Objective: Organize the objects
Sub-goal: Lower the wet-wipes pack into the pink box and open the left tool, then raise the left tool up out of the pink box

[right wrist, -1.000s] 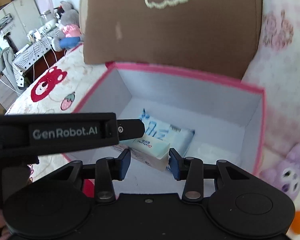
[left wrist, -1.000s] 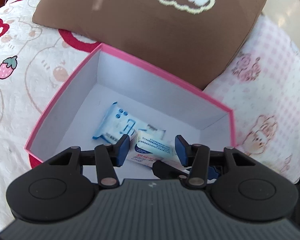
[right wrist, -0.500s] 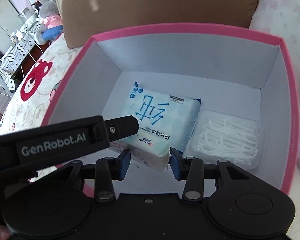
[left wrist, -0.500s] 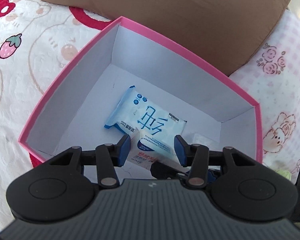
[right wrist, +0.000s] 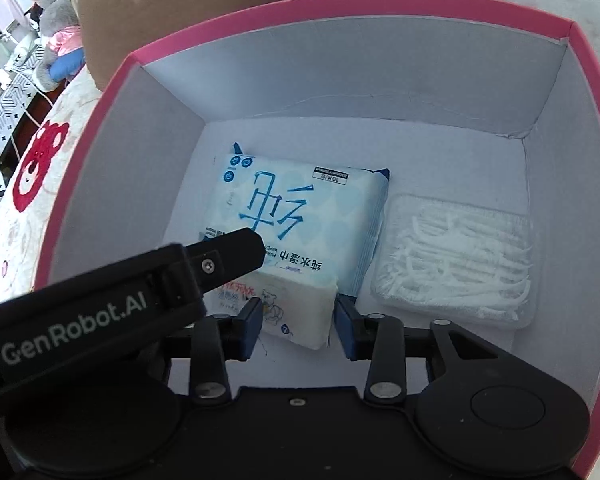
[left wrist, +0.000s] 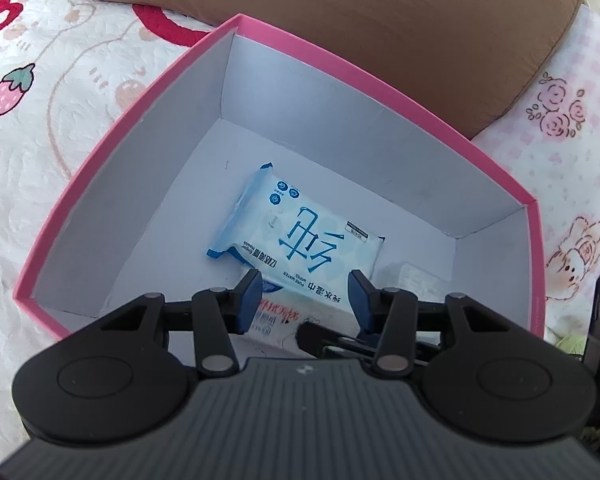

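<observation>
A pink box with white walls sits on the bed. Inside lie a blue wet-wipes pack and, to its right, a clear pack of white floss picks. A small white tissue pack hangs low over the near floor of the box, overlapping the wipes' near edge. My right gripper is closing on it, pads pressing its sides. My left gripper is shut on the same pack, and one of its fingers crosses the right wrist view.
A brown pillow lies right behind the box. The white bedspread with strawberry and bear prints surrounds it. Plush toys and furniture stand far off to the left beyond the bed.
Both grippers have sunk into the box with the small tissue pack between them, and the box floor looks nearer. The right jaws have drawn closer together on the pack.
</observation>
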The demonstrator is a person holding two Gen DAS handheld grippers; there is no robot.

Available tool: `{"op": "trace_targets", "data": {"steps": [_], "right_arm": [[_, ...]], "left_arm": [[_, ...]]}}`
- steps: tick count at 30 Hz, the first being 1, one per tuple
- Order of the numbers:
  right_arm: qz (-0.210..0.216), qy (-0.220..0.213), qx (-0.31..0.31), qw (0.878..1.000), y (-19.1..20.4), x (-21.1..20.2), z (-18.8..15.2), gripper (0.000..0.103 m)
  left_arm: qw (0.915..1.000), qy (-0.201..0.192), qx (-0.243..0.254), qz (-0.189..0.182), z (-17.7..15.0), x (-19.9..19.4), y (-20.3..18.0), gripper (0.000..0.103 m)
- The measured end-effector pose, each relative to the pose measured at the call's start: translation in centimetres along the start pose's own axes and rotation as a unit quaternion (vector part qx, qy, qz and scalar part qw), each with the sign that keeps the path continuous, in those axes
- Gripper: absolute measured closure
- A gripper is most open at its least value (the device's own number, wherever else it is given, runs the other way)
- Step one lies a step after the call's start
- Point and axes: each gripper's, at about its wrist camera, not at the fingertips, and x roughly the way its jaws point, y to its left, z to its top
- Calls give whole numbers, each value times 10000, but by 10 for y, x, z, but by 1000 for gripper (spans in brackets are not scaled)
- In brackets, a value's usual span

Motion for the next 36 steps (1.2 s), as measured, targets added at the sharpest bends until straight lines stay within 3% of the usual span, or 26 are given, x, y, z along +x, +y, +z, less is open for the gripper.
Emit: {"op": "trace_targets", "data": {"steps": [4, 11, 17, 20, 24, 28, 32, 36], "right_arm": [[-22, 10, 37, 10000, 1, 1, 1, 64], [79, 22, -11, 10000, 3, -1, 0, 63], [223, -275, -377, 9987, -2, -40, -14, 61], [164, -420, -636, 9970, -1, -61, -16, 60], [58, -668, -1088, 9918, 5, -88, -22, 59], [48, -848, -1239, 9887, 2, -108, -27, 59], [34, -941, -1457, 9848, 1, -132, -37, 58], [42, -924, -1606, 9827, 3, -155, -44, 58]], "left_arm": [[9999, -103, 4, -26, 1, -3, 0, 58], [9986, -397, 230, 245, -1, -10, -6, 56], [9967, -623, 288, 423, -4, -27, -12, 52], [9962, -700, 379, 344, -8, -40, -17, 50], [9976, -425, 337, 427, -10, -53, -27, 48], [9974, -405, 478, 356, -14, -75, -38, 44], [9977, -341, 526, 274, -15, -95, -44, 41], [9967, -40, 792, 182, -20, -112, -56, 41]]}}
